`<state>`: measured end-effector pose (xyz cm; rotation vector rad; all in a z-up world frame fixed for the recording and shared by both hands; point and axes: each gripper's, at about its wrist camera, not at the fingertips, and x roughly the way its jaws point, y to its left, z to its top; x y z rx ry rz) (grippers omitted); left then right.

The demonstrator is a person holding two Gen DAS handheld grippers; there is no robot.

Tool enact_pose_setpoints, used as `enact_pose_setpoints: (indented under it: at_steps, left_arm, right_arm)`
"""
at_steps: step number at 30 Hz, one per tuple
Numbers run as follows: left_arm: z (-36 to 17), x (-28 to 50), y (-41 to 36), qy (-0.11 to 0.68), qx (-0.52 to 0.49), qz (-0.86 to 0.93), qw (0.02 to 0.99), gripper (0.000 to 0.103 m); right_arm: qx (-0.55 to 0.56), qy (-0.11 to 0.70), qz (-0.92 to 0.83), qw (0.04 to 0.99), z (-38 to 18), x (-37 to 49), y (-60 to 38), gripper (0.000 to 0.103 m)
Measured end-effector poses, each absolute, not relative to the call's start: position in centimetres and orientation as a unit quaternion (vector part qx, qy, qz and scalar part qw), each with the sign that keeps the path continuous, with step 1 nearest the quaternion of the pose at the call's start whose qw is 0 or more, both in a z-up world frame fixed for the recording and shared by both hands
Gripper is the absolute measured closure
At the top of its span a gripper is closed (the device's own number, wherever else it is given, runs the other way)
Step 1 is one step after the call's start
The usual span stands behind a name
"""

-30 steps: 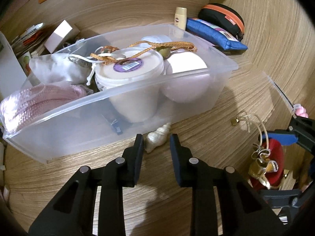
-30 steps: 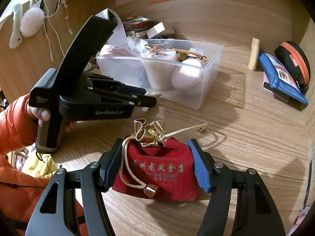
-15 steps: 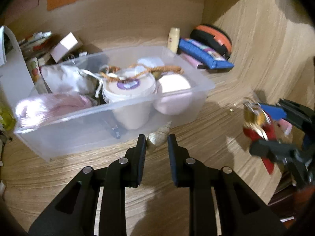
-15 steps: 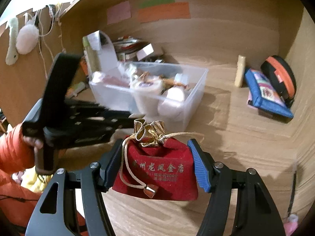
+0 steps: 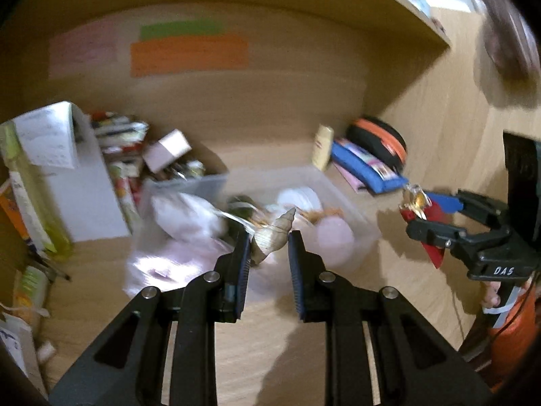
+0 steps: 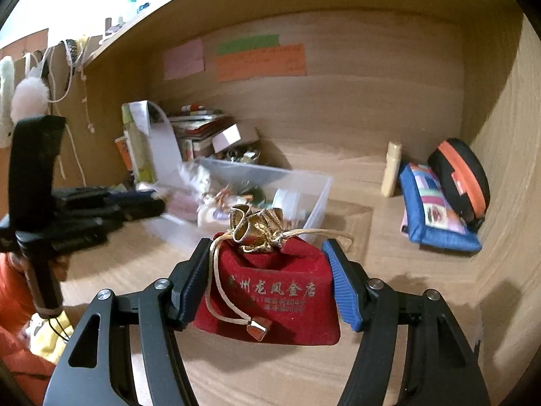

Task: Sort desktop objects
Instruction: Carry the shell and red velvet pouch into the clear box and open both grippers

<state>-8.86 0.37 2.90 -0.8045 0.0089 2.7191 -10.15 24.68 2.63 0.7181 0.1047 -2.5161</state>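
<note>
A pale spiral seashell [image 5: 274,231] is pinched between the fingers of my left gripper [image 5: 268,248], lifted above the desk in front of the clear plastic bin [image 5: 341,191]. The bin is blurred and holds white tubs, a pink cloth and a cord. My right gripper [image 6: 266,252] is shut on a red velvet pouch [image 6: 270,291] with a gold top and drawstring, held above the desk. In the left wrist view that gripper [image 5: 436,215] and the pouch [image 5: 434,242] hang at the right. The right wrist view shows the left gripper [image 6: 148,206] beside the bin [image 6: 319,186].
A blue pouch [image 6: 436,209], a black and orange case [image 6: 463,179] and a cream tube [image 6: 391,169] lie at the back right. Books and boxes [image 6: 199,128] are stacked behind the bin. Sticky notes [image 6: 260,62] hang on the back wall, under a shelf. An orange sleeve [image 6: 13,291] shows at left.
Both grippers have risen. The left one closed on the seashell and lifted it off the desk in front of the bin. The right one carried the red pouch upward.
</note>
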Motion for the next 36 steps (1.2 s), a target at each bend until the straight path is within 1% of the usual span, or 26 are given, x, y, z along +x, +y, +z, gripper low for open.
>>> enact_pose_setpoints:
  at_steps: [9,17,21,22,25,26,29,30,32,36]
  left_arm:
    - [5.7,-11.6,-6.0,-0.013,-0.249,0.964,0.091,0.081]
    - [3.3,-13.6,-7.6,-0.029,-0.281,0.953,0.105,0.081]
    - [2.7,-13.3,-7.5,-0.034,-0.277,0.953,0.114,0.081]
    - [2.6,-13.2,-7.5,-0.036,-0.275,0.954,0.118,0.079]
    - [2.4,-13.1,-7.6,-0.047,-0.271,0.954,0.123,0.061]
    - [2.4,-13.1,-7.7,-0.051,-0.269,0.954,0.124,0.057]
    - [2.2,-13.2,-7.5,-0.055,-0.264,0.955,0.123,0.054]
    - [2.3,-13.3,-7.4,-0.055,-0.263,0.956,0.122,0.052]
    - [2.2,-13.2,-7.2,-0.055,-0.259,0.957,0.12,0.045]
    - [2.2,-12.9,-6.8,-0.048,-0.252,0.96,0.114,0.04]
  right_arm:
    - [0.261,0.036,-0.929,0.259,4.2,-13.8,22.7,0.041]
    - [0.267,0.043,-0.924,0.272,4.0,-16.4,19.6,0.041]
    - [0.283,0.048,-0.917,0.279,3.2,-17.9,17.7,0.041]
    - [0.286,0.049,-0.915,0.279,3.0,-18.2,17.3,0.041]
    - [0.296,0.057,-0.912,0.279,2.5,-19.2,15.9,0.041]
    - [0.298,0.06,-0.912,0.277,2.4,-19.5,15.6,0.041]
    - [0.306,0.071,-0.91,0.272,1.9,-20.2,14.3,0.039]
    - [0.307,0.075,-0.91,0.269,1.8,-20.3,14.0,0.039]
    - [0.309,0.084,-0.91,0.265,1.5,-20.5,13.5,0.039]
    - [0.318,0.099,-0.908,0.254,0.6,-20.8,12.7,0.038]
